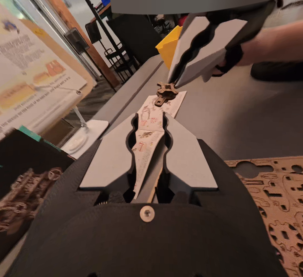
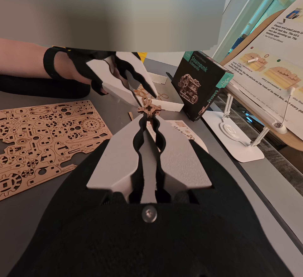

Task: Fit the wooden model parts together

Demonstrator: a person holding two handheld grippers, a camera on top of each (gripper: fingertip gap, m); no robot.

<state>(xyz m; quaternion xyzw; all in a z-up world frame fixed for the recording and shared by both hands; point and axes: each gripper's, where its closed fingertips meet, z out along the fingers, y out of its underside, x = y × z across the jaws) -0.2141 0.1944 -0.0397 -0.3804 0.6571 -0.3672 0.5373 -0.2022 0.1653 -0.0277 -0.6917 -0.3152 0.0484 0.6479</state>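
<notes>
Right wrist view, left to right: the laser-cut plywood sheet (image 2: 45, 137) lies flat; the left gripper (image 2: 147, 100), fingers parted and empty, angles down from a gloved hand (image 2: 78, 70). The right gripper (image 2: 149, 116) pinches the small wooden assembly (image 2: 149, 109) above the table (image 2: 246, 187); the kit box (image 2: 201, 86) stands near the table's right edge.
</notes>
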